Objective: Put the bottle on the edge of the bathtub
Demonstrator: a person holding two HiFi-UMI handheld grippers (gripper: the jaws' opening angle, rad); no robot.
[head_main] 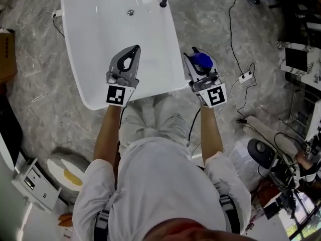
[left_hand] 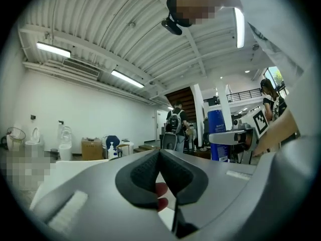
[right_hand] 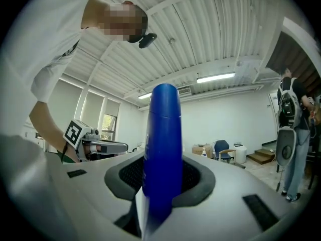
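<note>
The right gripper (head_main: 200, 67) is pinching a blue bottle (right_hand: 161, 139). The bottle stands up tall between the two dark pads, and its round top sticks out past the tips. From above, the bottle is just beside the right edge of the white bathtub (head_main: 100, 34), a little outside it, over the grey floor (head_main: 220, 19). The left gripper (head_main: 134, 49) is over the tub, near its front end. Its jaws are pressed together with nothing between them.
</note>
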